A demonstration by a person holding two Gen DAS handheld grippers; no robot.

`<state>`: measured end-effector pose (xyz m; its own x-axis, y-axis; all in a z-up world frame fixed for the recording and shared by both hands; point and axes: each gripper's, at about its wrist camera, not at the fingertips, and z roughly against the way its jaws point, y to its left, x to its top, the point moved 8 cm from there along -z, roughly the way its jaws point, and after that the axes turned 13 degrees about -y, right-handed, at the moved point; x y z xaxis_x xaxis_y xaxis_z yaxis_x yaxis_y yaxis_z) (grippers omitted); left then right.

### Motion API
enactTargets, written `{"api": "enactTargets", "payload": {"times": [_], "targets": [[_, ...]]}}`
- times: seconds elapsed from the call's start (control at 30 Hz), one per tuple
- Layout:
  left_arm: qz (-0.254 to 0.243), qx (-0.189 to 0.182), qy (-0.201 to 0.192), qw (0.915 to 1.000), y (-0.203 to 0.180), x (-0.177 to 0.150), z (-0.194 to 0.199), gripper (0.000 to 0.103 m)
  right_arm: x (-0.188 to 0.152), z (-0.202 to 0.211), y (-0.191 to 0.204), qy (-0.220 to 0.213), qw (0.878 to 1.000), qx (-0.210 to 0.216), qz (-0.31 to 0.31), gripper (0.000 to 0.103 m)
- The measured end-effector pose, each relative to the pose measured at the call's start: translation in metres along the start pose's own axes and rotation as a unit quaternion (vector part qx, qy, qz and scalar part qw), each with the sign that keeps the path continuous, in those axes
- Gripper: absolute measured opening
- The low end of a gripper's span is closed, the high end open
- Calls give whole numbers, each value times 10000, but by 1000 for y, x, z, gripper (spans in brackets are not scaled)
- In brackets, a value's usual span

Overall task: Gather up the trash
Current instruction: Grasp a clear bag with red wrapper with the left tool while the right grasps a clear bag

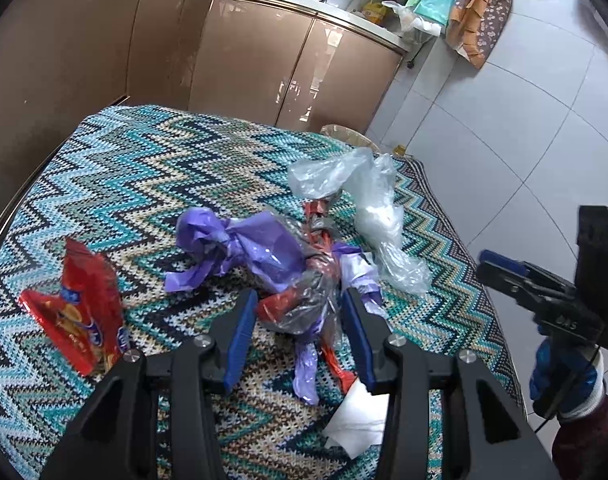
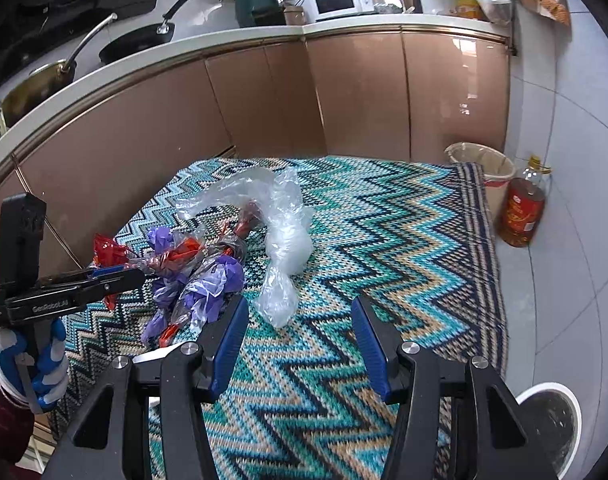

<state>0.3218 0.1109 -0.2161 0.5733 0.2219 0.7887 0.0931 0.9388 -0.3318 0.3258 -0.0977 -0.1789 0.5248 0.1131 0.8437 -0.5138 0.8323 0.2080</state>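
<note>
A heap of trash lies on the zigzag cloth table: crumpled purple plastic, a red and clear wrapper, a clear plastic bag, a red snack packet and a white tissue. My left gripper is open, its jaws on either side of the red and clear wrapper. My right gripper is open and empty, above the cloth just in front of the clear bag. The left gripper also shows in the right wrist view, at the heap's purple plastic.
A lined wastebasket and an oil bottle stand on the tiled floor past the table's far right corner. A white-rimmed bin sits at the near right. Brown cabinets run behind the table.
</note>
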Motion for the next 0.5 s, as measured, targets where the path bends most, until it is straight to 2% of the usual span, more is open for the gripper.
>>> {"api": "enactTargets", "payload": {"times": [0.33,0.5], "targets": [[130,-134,6,9998,1,-1,-4,17,-3,-48,13,320,9992,200,105,51],[66,-240,3,9997,-5,-4,-4,12,-11,-68,13,529,9984,204,40,51]]}}
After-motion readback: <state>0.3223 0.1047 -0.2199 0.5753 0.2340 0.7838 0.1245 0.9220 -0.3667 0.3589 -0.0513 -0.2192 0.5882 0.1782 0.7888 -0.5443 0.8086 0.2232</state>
